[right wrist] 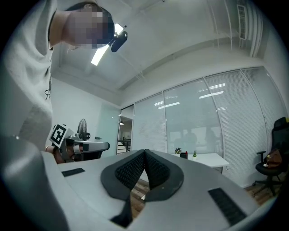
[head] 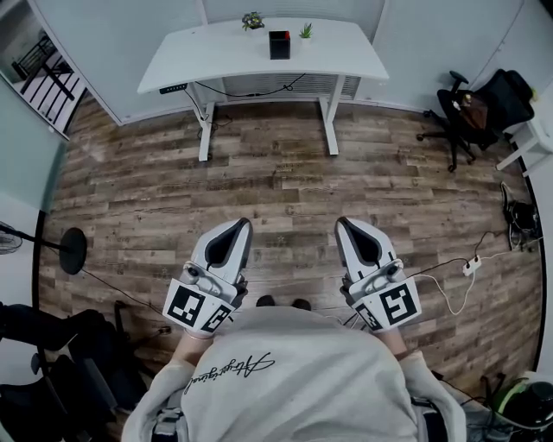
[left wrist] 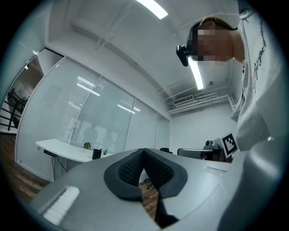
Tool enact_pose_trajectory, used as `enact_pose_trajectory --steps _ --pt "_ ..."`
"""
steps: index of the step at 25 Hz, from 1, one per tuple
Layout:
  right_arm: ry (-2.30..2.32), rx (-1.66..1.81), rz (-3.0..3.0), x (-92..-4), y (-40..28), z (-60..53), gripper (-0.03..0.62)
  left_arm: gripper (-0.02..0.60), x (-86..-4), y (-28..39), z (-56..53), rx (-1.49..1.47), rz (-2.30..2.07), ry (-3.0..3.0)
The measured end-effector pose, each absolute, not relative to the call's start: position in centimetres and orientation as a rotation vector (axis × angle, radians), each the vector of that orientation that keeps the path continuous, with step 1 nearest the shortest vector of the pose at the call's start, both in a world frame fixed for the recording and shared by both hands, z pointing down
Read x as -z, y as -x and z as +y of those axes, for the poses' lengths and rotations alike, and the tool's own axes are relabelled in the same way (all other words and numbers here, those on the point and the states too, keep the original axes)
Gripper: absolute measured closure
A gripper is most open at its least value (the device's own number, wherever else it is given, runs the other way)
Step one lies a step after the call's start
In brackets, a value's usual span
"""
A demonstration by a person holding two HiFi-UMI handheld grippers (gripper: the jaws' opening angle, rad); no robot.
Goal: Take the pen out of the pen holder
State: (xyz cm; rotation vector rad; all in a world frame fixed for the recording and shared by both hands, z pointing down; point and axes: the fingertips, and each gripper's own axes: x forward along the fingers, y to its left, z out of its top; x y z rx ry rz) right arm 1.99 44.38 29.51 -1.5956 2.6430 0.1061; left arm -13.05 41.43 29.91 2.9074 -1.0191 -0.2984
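On the far desk (head: 346, 53), the black pen holder (head: 279, 44) is too small to show whether a pen stands in it. At the left, the picture's edge cuts off a fan (head: 7, 242), and likewise the dark gear (head: 52, 380) at the near left.

Two hand-held grippers: left hand-held gripper (head: 242, 226), right hand-held gripper (head: 342, 226). Two marker cubes (head: 197, 306), one apiece. One white desk (head: 216, 52). One black pen holder (head: 279, 44) near its far edge; pens inside too small to count. Two potted plants: left plant (head: 253, 21), right plant (head: 306, 31). One black office chair (head: 484, 108). One standing fan (head: 71, 250). One white power strip (head: 472, 266).
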Motion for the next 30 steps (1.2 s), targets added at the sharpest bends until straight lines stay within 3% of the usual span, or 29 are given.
enact_pose_trajectory --steps 13,15,17,30 --pt "1.588 -0.072 2.636 -29.76 -1.6 44.28 0.59 0.584 -30.03 12.9 41.63 0.287 -1.005 -2.916" --pt "1.588 -0.062 2.639 -30.0 -1.45 44.25 0.538 0.58 -30.14 13.03 41.63 0.285 -1.009 -2.917" --pt "1.586 -0.056 2.64 -30.06 -1.31 44.27 0.53 0.577 -30.14 13.2 41.64 0.284 -1.015 -2.919" --pt "1.576 -0.03 2.642 -30.06 -0.97 43.63 0.394 0.425 -29.93 13.58 40.93 0.273 -1.031 -2.918"
